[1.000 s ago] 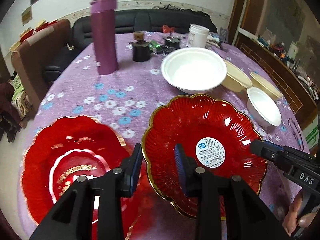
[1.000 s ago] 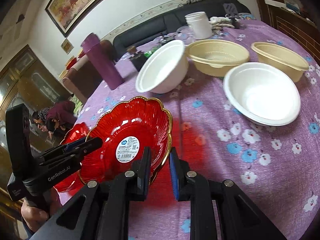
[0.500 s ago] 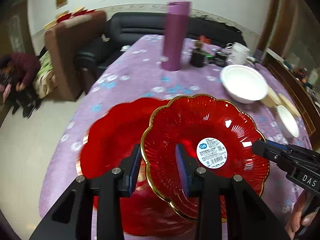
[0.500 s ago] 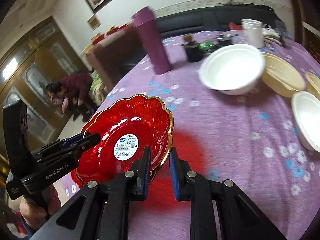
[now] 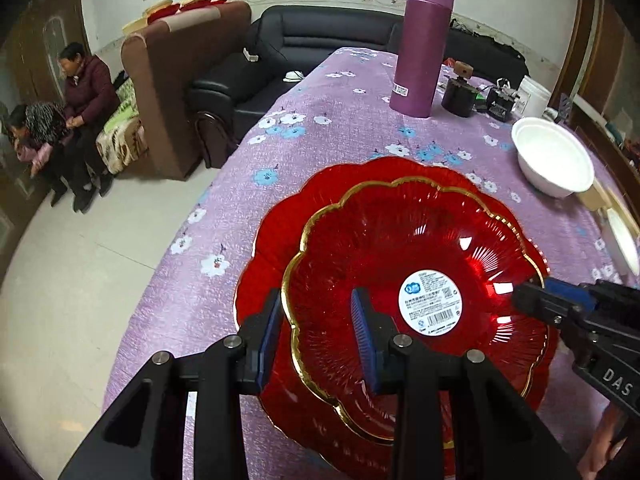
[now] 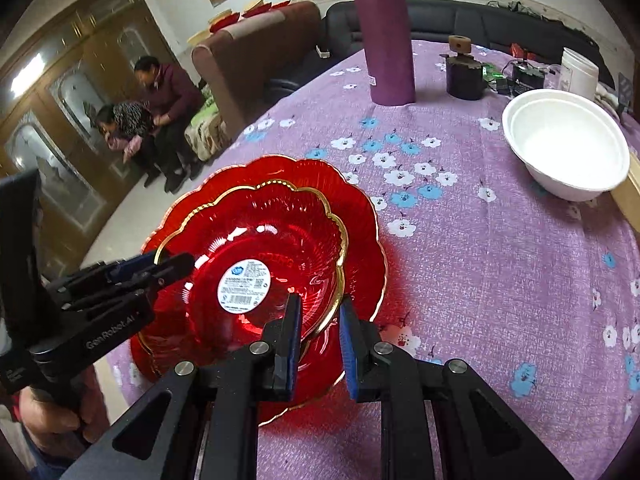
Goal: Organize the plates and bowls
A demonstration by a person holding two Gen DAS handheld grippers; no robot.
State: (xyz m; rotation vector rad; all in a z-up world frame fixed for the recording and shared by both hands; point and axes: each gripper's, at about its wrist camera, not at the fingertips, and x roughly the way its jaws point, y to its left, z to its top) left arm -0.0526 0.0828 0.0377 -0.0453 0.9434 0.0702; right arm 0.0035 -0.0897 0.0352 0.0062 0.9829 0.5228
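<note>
While both my claws grip the smaller red plate (image 5: 420, 264) by opposite edges, I judge the step in hand to be stacking it onto the larger red plate (image 5: 276, 240) that lies on the purple flowered surface (image 6: 500, 272). My left claw (image 5: 316, 336) is narrowed on the near-left gold rim, one pad outside and one inside the dish; my right claw (image 6: 318, 340) pinches the rim on the other side the same way. The small plate sits right over the big one, roughly centred — whether it already rests on it or hangs just above, I cannot tell. Further along the surface stand a white bowl (image 6: 568, 148), the edge of a cream-coloured bowl (image 6: 634, 196) beside it and a tall purple bottle (image 6: 384, 36), all well apart from the plates.

The next move, as I see it, calls for settling the plate level into the larger one's hollow, then easing both claws apart together — evenly, so the rim doesn't tip or skid. The bowls look not yet nested, so they should follow.
</note>
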